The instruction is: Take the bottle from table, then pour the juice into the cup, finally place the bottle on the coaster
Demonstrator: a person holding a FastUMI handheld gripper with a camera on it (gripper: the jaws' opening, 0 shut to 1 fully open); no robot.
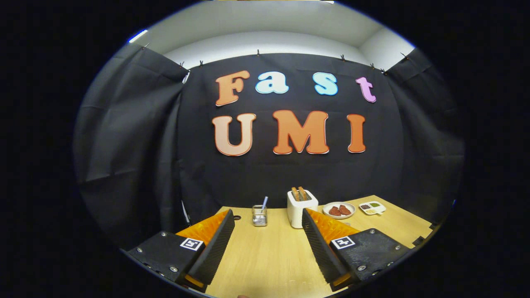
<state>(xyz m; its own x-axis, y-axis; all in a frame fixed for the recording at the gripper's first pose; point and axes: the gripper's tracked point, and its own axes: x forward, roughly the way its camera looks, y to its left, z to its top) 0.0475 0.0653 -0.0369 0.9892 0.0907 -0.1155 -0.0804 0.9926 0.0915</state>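
In the gripper view, the gripper (268,225) hangs above a light wooden table (269,256) with its two fingers spread wide. Nothing sits between them; only bare tabletop shows in the gap, and neither finger touches any object. Each finger carries a small square black-and-white marker on its upper face.

Beyond the fingertips, toward the far edge of the table, several things stand in a loose row before the black cloth wall. A small clear glass cup (259,215) stands just beyond the left finger, with a pale straw (264,202) leaning out of it to the right. It is too small to tell whether anything else is in it.

Just right of the cup, and close to the tip of the right finger, is a white toaster (301,209) with two slices of toast (300,193) standing up out of its slots. Further right lies a round white plate (338,210) holding reddish-brown pieces of food. Beside that plate, still further right, is a small white divided dish (372,207) with dark, green and pale portions in its compartments.

A small dark ring-shaped thing (237,217) lies on the table near the left fingertip; what it is cannot be told.
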